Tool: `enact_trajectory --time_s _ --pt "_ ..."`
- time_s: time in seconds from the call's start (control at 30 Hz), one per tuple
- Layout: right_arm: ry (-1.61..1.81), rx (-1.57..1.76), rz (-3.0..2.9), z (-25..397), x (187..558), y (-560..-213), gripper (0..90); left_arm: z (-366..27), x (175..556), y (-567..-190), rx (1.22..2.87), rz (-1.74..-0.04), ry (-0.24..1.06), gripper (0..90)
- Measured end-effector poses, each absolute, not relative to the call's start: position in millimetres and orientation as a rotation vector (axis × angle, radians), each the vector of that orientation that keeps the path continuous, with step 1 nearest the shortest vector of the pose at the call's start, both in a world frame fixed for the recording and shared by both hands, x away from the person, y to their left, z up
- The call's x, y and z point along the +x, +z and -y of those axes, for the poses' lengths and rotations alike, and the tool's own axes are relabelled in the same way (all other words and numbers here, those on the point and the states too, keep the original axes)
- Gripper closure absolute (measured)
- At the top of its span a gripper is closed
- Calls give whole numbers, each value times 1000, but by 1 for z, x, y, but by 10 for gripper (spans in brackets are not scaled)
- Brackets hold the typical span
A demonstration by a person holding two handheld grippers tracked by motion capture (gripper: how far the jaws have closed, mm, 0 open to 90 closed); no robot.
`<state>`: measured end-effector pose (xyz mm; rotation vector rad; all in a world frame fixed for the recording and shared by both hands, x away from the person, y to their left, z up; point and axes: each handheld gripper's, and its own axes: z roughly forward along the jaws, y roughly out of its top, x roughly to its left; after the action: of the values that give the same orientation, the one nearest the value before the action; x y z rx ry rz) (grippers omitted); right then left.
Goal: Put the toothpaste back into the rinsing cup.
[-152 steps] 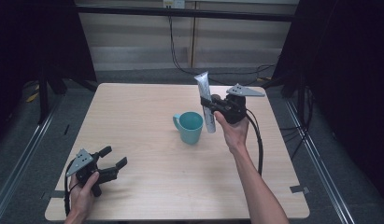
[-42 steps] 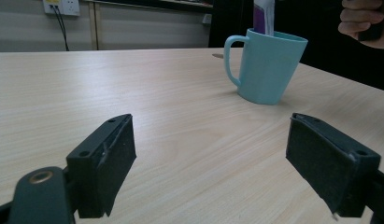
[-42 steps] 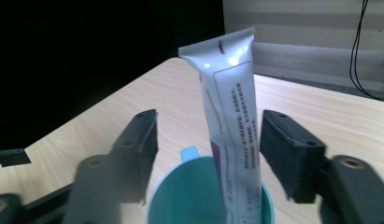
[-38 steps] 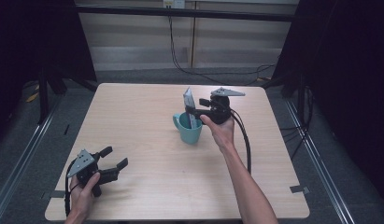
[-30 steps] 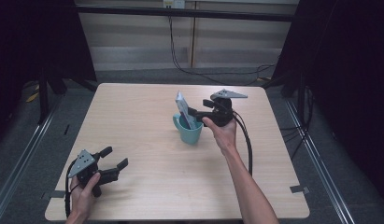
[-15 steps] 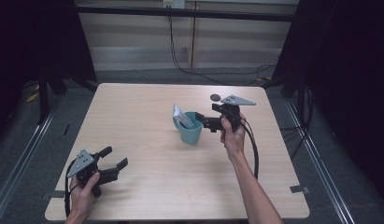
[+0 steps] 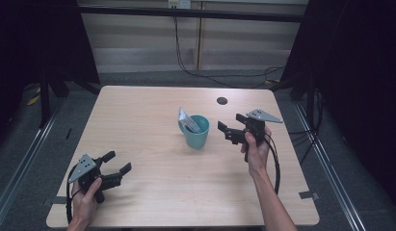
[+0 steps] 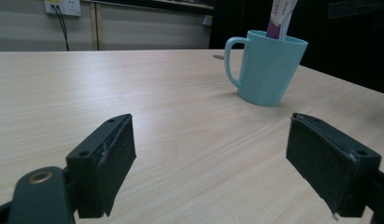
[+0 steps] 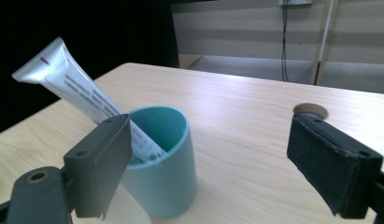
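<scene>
Toothpaste tube (image 7: 187, 120) leans toward 10 o'clock in the teal mug (image 7: 197, 133) at bench (image 7: 138, 115) centre; right gripper (image 7: 230, 130) (jaws apart, empty) sits at the mug's 3 o'clock, nearer than the empty, spread left gripper (image 7: 116, 162).

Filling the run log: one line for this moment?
tube: in mug, leaning | right gripper: open, beside mug | left gripper: open, idle
</scene>
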<state>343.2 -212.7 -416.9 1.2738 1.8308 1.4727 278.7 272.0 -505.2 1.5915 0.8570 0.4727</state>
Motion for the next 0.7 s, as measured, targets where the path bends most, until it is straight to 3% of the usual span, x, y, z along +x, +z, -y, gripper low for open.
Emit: enact_trajectory --time_s 0.7 --pt "1330 1295 -1752 267 283 -456 150 -272 279 -505 1595 -863 478 156"
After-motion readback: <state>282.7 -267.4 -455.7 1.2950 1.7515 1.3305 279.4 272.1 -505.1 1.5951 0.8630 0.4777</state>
